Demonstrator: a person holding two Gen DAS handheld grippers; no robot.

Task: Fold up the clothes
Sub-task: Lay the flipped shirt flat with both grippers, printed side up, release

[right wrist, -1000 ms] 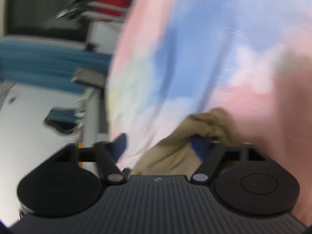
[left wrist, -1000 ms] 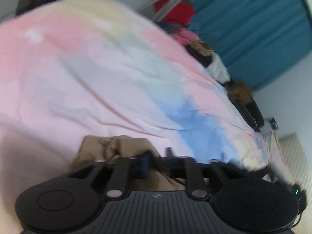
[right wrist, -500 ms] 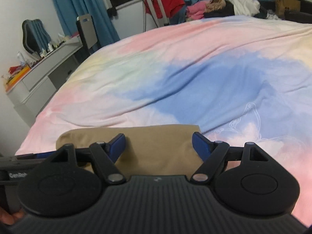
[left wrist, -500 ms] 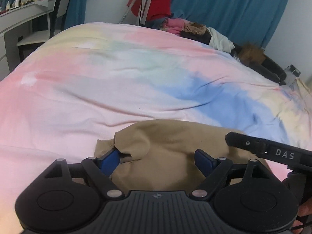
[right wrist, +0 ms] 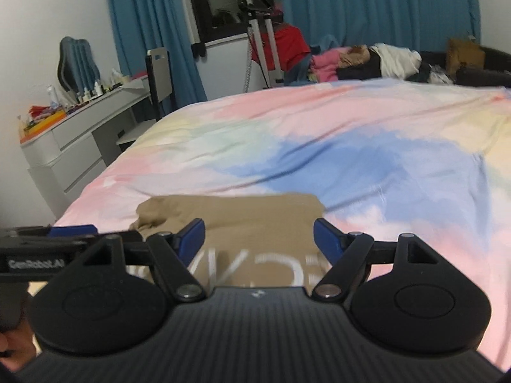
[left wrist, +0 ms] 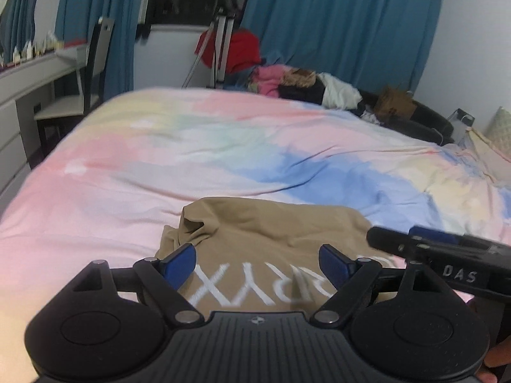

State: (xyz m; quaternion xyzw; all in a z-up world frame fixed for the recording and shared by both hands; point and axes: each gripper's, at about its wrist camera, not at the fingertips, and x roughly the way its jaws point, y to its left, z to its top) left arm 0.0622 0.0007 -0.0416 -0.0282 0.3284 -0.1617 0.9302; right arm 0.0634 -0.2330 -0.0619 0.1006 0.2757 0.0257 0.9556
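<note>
A tan shirt (left wrist: pixel 271 233) with white letters lies folded flat on the near part of a pastel bedspread (left wrist: pixel 223 146); its far left corner is bunched. It also shows in the right wrist view (right wrist: pixel 230 217). My left gripper (left wrist: pixel 257 260) is open and empty, held above the shirt's near part. My right gripper (right wrist: pixel 258 234) is open and empty above the shirt too. The right gripper's side shows at the right of the left wrist view (left wrist: pixel 447 252); the left gripper's side shows at the left of the right wrist view (right wrist: pixel 48 242).
A pile of mixed clothes (left wrist: pixel 303 86) lies at the bed's far edge, with a red garment on a stand (left wrist: pixel 230 48) behind it. A grey desk (right wrist: pixel 80 127) and a chair (right wrist: pixel 159 76) stand left of the bed. Blue curtains hang behind.
Both grippers let go of the tan shirt and opened. They then pulled back and rose, so the shirt's white letters now show between the fingers.
</note>
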